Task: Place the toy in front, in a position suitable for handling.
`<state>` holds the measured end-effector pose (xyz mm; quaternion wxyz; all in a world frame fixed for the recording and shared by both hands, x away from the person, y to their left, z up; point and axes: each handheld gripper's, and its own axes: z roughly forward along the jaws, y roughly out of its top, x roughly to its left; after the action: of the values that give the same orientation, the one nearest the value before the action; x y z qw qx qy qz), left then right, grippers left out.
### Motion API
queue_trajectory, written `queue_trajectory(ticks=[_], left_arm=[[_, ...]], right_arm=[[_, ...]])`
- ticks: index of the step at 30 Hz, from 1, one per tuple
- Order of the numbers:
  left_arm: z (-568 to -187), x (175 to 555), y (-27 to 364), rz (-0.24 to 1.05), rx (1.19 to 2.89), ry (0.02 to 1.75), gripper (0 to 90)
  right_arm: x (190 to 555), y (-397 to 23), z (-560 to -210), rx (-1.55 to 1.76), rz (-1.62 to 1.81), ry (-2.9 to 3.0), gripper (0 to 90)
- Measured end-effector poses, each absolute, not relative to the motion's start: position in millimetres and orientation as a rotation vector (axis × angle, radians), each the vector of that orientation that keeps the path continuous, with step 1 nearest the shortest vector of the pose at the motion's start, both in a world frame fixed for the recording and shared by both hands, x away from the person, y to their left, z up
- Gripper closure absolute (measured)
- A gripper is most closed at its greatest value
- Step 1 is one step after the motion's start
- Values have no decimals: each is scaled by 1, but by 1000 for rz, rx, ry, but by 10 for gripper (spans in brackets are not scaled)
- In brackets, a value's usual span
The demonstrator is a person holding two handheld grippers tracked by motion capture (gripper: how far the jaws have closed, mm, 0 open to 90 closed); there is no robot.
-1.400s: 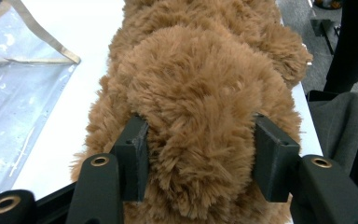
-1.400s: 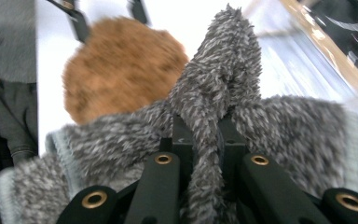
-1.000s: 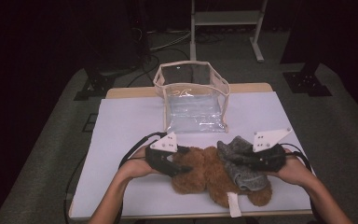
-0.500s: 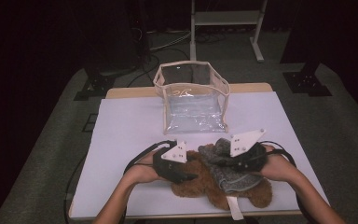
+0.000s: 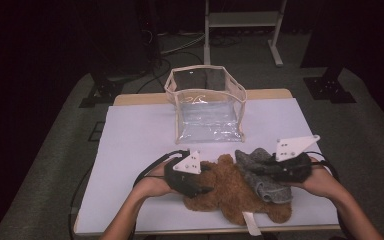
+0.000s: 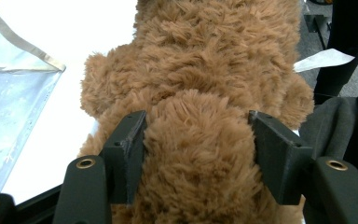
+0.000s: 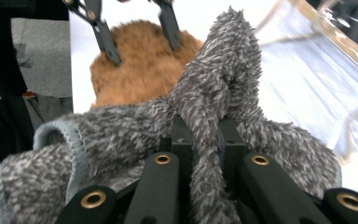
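The brown plush toy [image 5: 230, 192] lies at lower centre of the high view; the left gripper [image 6: 196, 149], jaws just reopening slightly, clasps its fur. The right gripper [image 7: 200, 140] pinches a fold of the grey fuzzy garment [image 7: 214, 93] at lower right, draped over the toy.

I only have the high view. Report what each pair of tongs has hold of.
Observer: In the left gripper view, the left tongs straddle a rounded lobe of the fluffy brown plush toy. Their jaws have just been opening, but the fur between them presses against both pads.
Operator: Now the right.
Observer: In the right gripper view, the right tongs are shut on an upright fold of the fuzzy grey knitted cloth.
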<state>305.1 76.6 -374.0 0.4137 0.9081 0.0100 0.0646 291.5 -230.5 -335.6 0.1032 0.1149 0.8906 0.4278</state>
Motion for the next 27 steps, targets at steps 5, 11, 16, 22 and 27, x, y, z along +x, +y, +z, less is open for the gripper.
queue_trajectory(ticks=[5,11,16,22,27], left_arm=[[-375,306,73,182,2293,17,416],[-376,307,77,186,2287,35,444],[-376,311,82,200,2290,65,445],[-375,311,90,203,2300,108,439],[-373,311,86,214,2315,96,416]], right_arm=[[296,-191,-337,201,1229,2674,805],[294,-198,-336,216,1239,2674,805],[287,-248,-336,373,1331,2595,805],[281,-269,-338,429,1354,2565,805],[272,-280,-347,469,1389,2538,804]])
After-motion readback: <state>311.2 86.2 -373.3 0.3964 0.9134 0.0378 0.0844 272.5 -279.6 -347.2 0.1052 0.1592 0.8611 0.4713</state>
